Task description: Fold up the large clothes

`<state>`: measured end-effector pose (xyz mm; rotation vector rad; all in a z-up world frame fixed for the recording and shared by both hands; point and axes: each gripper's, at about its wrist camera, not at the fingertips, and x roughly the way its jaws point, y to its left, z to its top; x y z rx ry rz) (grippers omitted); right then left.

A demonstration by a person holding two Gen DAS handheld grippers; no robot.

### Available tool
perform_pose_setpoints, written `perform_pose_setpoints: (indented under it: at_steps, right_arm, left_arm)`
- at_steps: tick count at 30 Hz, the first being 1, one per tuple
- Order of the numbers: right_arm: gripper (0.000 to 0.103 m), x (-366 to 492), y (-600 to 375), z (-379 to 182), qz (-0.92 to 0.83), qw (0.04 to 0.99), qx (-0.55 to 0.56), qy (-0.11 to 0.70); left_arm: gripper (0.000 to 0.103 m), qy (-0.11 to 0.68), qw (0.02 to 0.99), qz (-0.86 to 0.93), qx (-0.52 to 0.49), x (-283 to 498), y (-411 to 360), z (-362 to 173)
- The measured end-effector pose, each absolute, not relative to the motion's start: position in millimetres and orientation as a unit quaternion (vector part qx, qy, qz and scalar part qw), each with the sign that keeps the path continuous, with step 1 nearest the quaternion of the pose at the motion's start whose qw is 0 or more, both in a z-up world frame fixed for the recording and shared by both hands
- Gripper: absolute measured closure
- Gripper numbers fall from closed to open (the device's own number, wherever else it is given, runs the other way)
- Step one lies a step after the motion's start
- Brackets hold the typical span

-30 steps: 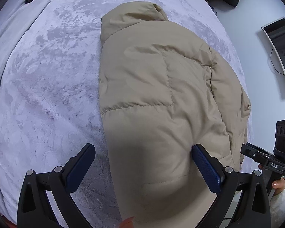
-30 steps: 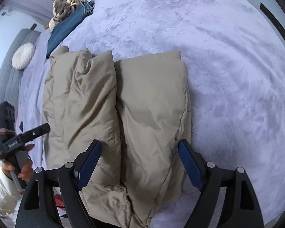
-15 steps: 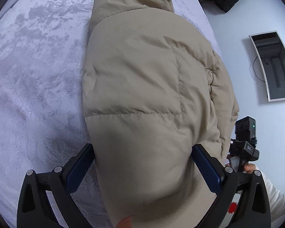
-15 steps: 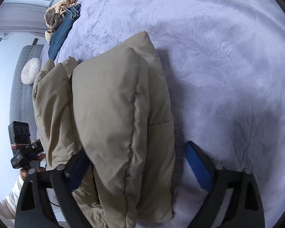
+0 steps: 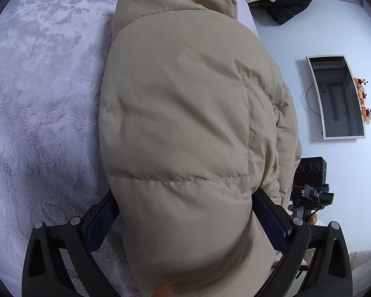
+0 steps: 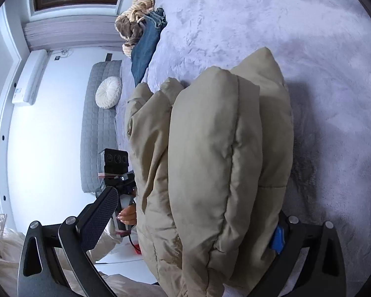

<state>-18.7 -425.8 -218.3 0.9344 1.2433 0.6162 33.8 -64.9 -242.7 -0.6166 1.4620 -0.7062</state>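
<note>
Right hand-held gripper [image 6: 195, 212], jaws just opened wide, straddles the folded jacket [image 6: 222, 148]; only its view shows jeans [image 6: 146, 47].

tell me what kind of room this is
Most likely a bedroom. A beige puffer jacket lies on a wide bed with a plush lilac cover; a grey quilted headboard and round white cushion stand at one end, and a screen hangs on the wall.

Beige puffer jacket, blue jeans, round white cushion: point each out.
Beige puffer jacket [image 5: 180, 128]: left wrist view, quilted panel.
Blue jeans [image 6: 146, 49]: right wrist view, leg.
Round white cushion [image 6: 108, 95]: right wrist view, centre.
</note>
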Motion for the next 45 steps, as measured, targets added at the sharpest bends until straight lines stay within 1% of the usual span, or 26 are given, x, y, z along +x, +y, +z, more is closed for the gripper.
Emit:
perform_pose_setpoints:
  at_steps: [4, 7, 9, 11, 16, 18, 20, 21, 22, 23, 25, 28, 31, 37, 42, 45]
  right_arm:
    - [0.000, -3.3, -409.7, -228.6, 0.228, 0.679, 0.323, 0.619]
    - [0.000, 7.4, -402.3, -243.7, 0.215, 0.681, 0.289, 0.638]
    - [0.000, 11.6, -400.1, -253.1, 0.219, 0.671, 0.293, 0.644]
    - [0.000, 11.7, -400.6, -254.8, 0.224, 0.662, 0.311, 0.644]
    - [0.000, 13.4, -393.4, -257.3, 0.226, 0.644, 0.337, 0.649]
    - [0.001, 11.3, -395.0, -260.1, 0.214, 0.636, 0.346, 0.655]
    - [0.005, 8.8, -396.8, -260.4, 0.203, 0.630, 0.356, 0.659]
    - [0.009, 7.2, -397.6, -259.5, 0.198, 0.629, 0.360, 0.660]
    - [0.016, 5.3, -398.4, -258.0, 0.193, 0.627, 0.364, 0.662]
    - [0.020, 3.4, -399.4, -256.4, 0.190, 0.625, 0.366, 0.662]
    - [0.035, 0.2, -402.3, -253.2, 0.184, 0.623, 0.370, 0.664]
    - [0.047, -3.5, -401.7, -246.0, 0.194, 0.621, 0.381, 0.657]
    - [0.051, -7.7, -396.7, -233.8, 0.203, 0.631, 0.381, 0.644]
    - [0.051, -0.7, -363.1, -200.9, 0.211, 0.659, 0.381, 0.613]
    - [0.051, 35.0, -306.4, -178.2, 0.220, 0.684, 0.379, 0.584]
    - [0.051, 67.4, -268.5, -173.9, 0.232, 0.691, 0.376, 0.573]
  left_arm:
    - [0.001, 0.644, 0.645, -0.315, -0.263, 36.9, -70.5, -248.9]
    - [0.001, 0.653, 0.620, -0.325, -0.289, 43.2, -73.3, -261.2]
    - [0.001, 0.662, 0.600, -0.322, -0.312, 43.8, -74.2, -271.2]
    - [0.001, 0.663, 0.601, -0.319, -0.311, 44.3, -81.3, -269.9]
    - [0.001, 0.664, 0.645, -0.281, -0.255, 43.6, -101.1, -246.6]
    - [0.004, 0.659, 0.665, -0.268, -0.226, 42.4, -106.9, -234.1]
    - [0.007, 0.652, 0.684, -0.260, -0.200, 41.5, -114.2, -221.7]
    - [0.008, 0.650, 0.690, -0.257, -0.191, 41.0, -117.4, -216.4]
    - [0.010, 0.648, 0.694, -0.255, -0.184, 41.1, -121.1, -213.2]
    - [0.010, 0.645, 0.698, -0.254, -0.178, 40.7, -123.1, -210.2]
    - [0.013, 0.640, 0.705, -0.254, -0.172, 39.5, -129.7, -206.4]
    - [0.015, 0.631, 0.710, -0.261, -0.171, 36.9, -132.5, -197.1]
    - [0.016, 0.620, 0.713, -0.280, -0.170, 41.8, -121.7, -183.8]
    - [0.016, 0.593, 0.725, -0.305, -0.171, 74.8, -74.9, -159.6]
    - [0.016, 0.574, 0.746, -0.296, -0.163, 114.9, -10.0, -145.9]
    - [0.016, 0.563, 0.762, -0.271, -0.169, 146.5, 30.6, -141.5]
